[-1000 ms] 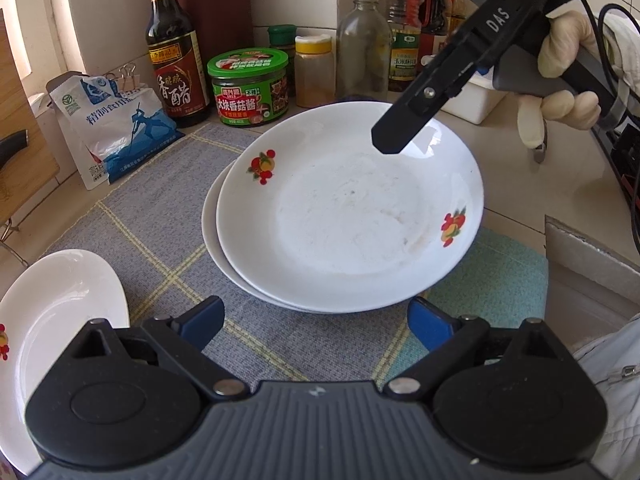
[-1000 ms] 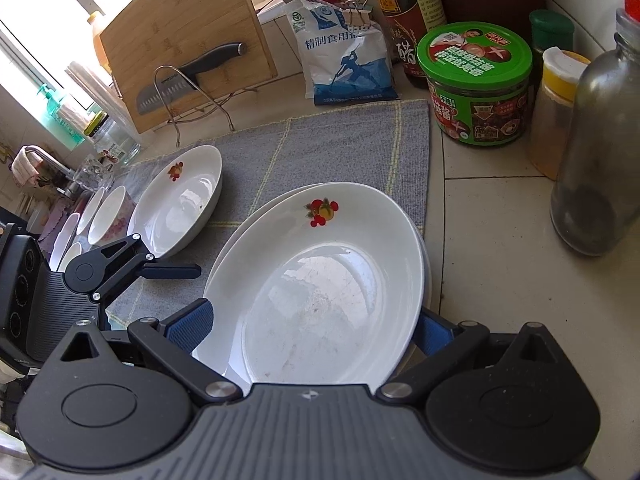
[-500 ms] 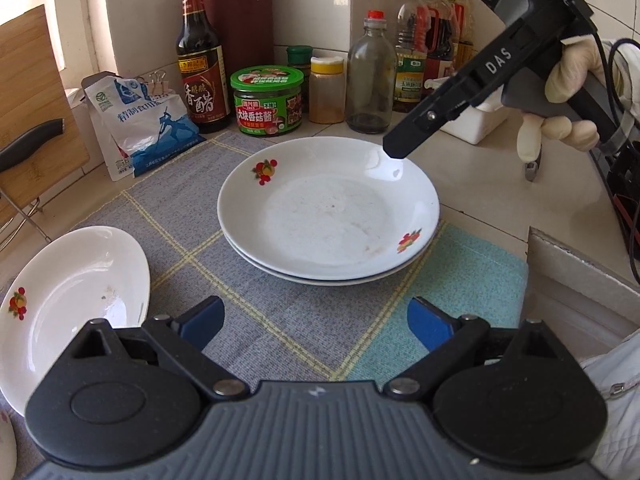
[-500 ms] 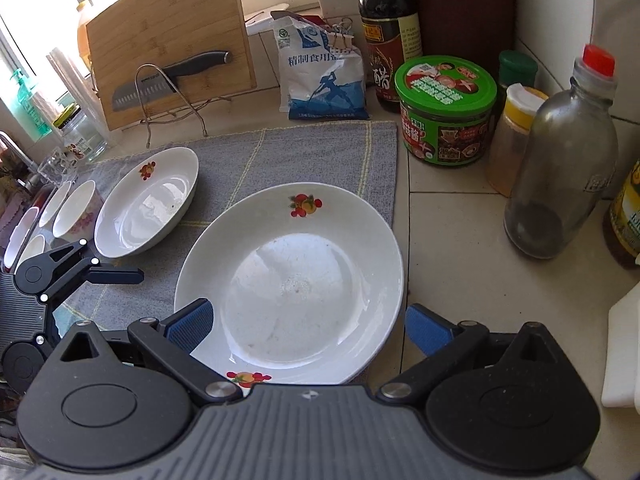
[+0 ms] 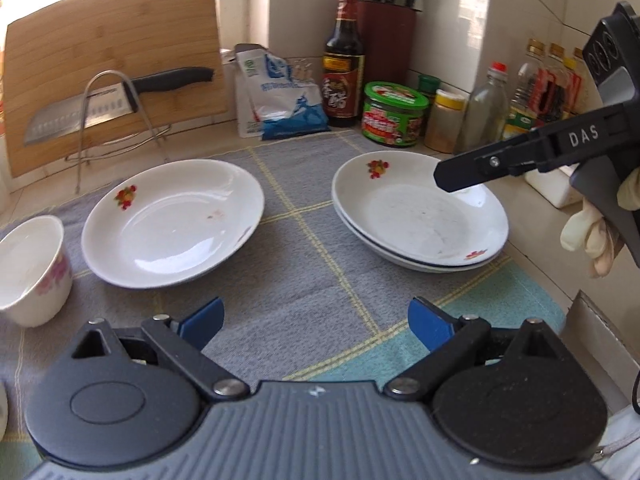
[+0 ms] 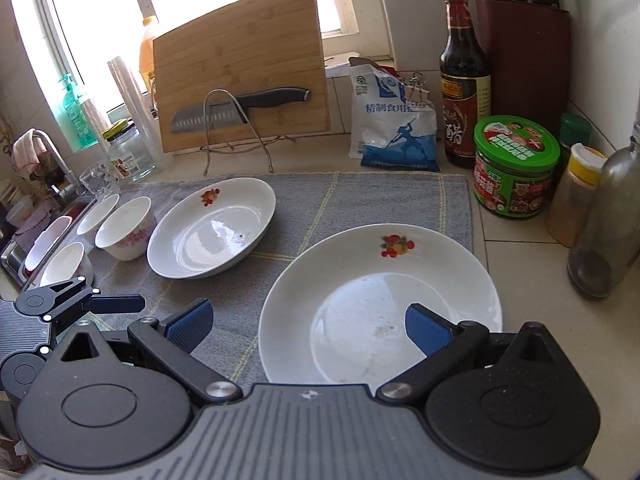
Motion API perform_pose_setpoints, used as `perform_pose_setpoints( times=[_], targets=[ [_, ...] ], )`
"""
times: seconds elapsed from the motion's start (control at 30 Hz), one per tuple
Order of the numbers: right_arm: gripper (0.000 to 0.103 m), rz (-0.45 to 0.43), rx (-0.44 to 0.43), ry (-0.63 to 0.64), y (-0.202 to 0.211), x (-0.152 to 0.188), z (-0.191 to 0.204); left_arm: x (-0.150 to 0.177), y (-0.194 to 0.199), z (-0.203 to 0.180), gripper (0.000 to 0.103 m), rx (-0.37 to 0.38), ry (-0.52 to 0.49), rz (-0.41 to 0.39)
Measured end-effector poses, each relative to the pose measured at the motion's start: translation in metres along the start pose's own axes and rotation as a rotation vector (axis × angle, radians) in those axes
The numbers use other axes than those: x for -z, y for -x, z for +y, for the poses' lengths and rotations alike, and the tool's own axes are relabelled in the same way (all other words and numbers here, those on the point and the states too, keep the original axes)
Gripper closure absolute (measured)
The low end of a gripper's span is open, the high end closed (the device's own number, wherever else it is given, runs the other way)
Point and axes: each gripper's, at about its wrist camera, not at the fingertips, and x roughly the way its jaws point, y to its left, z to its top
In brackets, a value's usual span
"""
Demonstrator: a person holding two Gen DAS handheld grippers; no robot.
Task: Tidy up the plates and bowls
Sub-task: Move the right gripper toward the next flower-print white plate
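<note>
Grey checked mat, two stacked white fruit-print plates, both tools spread, empty.

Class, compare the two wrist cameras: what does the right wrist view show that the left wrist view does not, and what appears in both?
Only the right wrist view shows the tap, the glass jar and the row of small bowls by the sink. Only the left wrist view shows that two stacked plates sit there, and the gloved hand. Both show the single plate, knife, cutting board and green-lidded jar.
</note>
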Motion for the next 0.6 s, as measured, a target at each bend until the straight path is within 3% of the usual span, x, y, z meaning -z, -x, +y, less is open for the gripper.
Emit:
perform_pose_setpoints(
  times=[0.3,0.6],
  targets=[
    [0.0,0.034,-0.097,0.06,-0.032,-0.022,0.014,0.012,0.013,0.018,0.005,-0.167,0.076,0.044],
    [0.0,0.097,-0.017,0.139,-0.058,-0.033,0.036,0.011,-0.03,0.056,0.005,-0.219,0.104,0.049]
  ],
)
